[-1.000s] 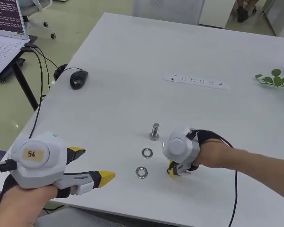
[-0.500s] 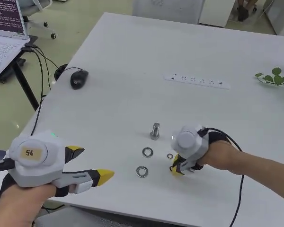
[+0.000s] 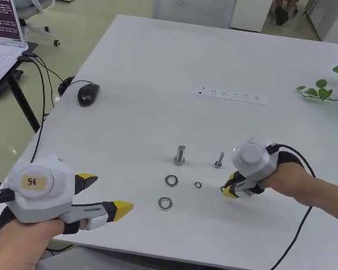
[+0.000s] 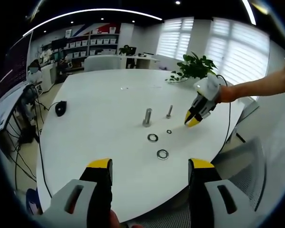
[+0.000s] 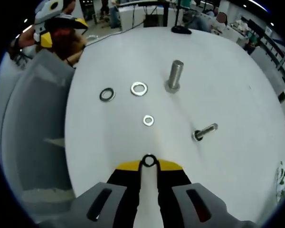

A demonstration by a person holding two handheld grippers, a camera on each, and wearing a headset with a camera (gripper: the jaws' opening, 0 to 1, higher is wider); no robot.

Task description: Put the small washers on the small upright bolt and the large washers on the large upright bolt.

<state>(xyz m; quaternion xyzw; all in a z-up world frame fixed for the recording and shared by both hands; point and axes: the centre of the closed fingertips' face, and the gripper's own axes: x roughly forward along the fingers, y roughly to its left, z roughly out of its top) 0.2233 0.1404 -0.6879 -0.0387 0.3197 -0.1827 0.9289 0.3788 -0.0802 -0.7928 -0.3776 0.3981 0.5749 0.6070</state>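
The large upright bolt [image 3: 179, 155] and the small upright bolt [image 3: 219, 160] stand mid-table. Two large washers [image 3: 171, 180] [image 3: 165, 203] and one small washer [image 3: 198, 184] lie flat in front of them. My right gripper [image 3: 231, 190] is low over the table, right of the small washer and in front of the small bolt. It is shut on another small washer [image 5: 149, 161], pinched at its tips [image 5: 149, 165]. My left gripper [image 3: 105, 194] hovers open at the near left edge, holding nothing, its jaws [image 4: 150, 171] wide apart and aimed at the bolts [image 4: 147, 117].
A white power strip [image 3: 229, 95] lies farther back. A black mouse [image 3: 88, 94] with its cable sits at the left. A laptop [image 3: 1, 34] is beyond the left edge and plant leaves [image 3: 327, 90] reach in at the right. The near table edge is close.
My right gripper has moved right, away from the large bolt, uncovering the small bolt and the loose small washer. The left gripper has stayed put.
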